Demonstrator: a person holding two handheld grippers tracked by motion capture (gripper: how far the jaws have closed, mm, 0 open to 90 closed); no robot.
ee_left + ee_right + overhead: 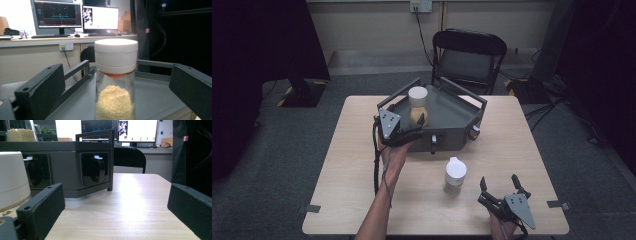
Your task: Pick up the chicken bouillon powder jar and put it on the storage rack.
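A glass jar (417, 105) with a white lid and yellow grains stands on the dark grey tray (452, 117) at the table's back middle. My left gripper (417, 127) is open at the tray's front left edge. In the left gripper view the jar (116, 57) stands upright between the two jaws, with a gap on each side. A second white-lidded jar (455, 174) stands on the table in front of the tray. My right gripper (498, 181) is open near the front right edge, empty, just right of that jar (12, 178).
The tray has raised rails (402, 92) and a front wall with recessed handles (94, 168). A black chair (469, 55) stands behind the wooden table (342, 190). Monitors and a dark curtain are beyond. A forearm (382, 200) crosses the table's front left.
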